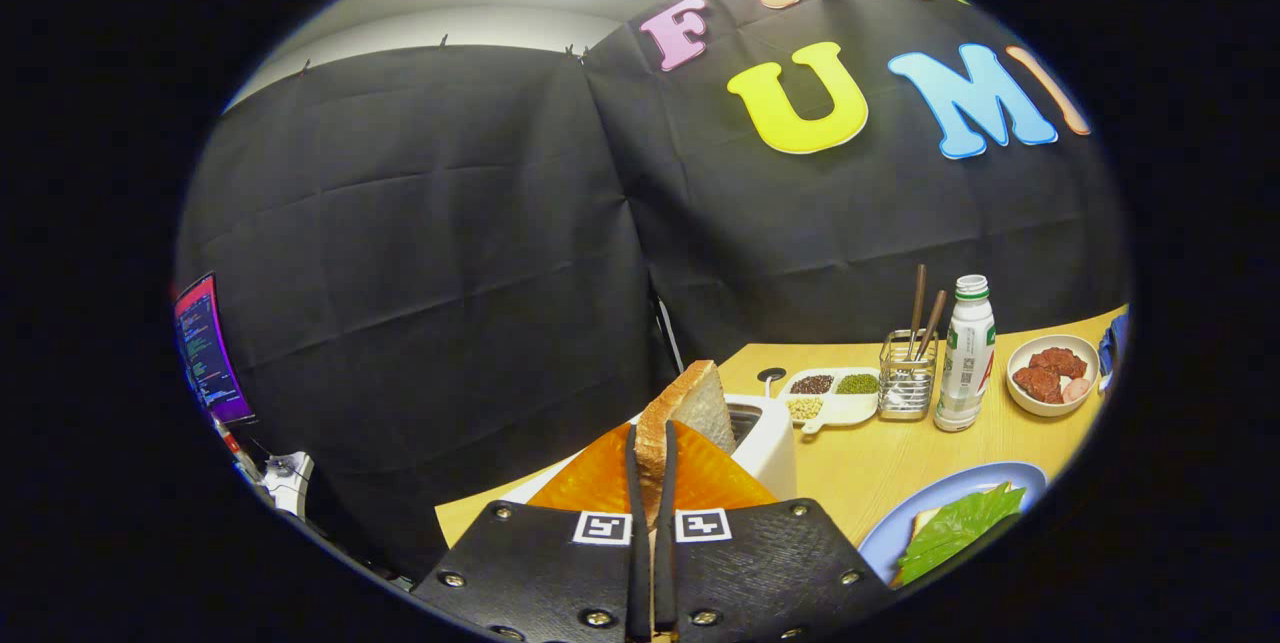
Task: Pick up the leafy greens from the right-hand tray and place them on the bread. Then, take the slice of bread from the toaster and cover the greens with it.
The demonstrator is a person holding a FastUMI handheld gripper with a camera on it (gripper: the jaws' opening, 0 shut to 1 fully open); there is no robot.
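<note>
A monitor (205,348) stands far left beside the black cloth wall; the gripper (651,468) holds its two fingers pressed on a slice of bread (690,413), which stands upright between them above the white toaster (765,438); beyond, on the wooden table (880,468), sit a divided dish of beans (830,393), a wire holder with utensils (907,378), a white bottle (966,353) and a bowl of meat (1050,375); nearer, right of the fingers, leafy greens (960,523) lie on bread on a blue plate (935,503).

rides the tool (651,483), facing forward over the table (880,463).
</note>
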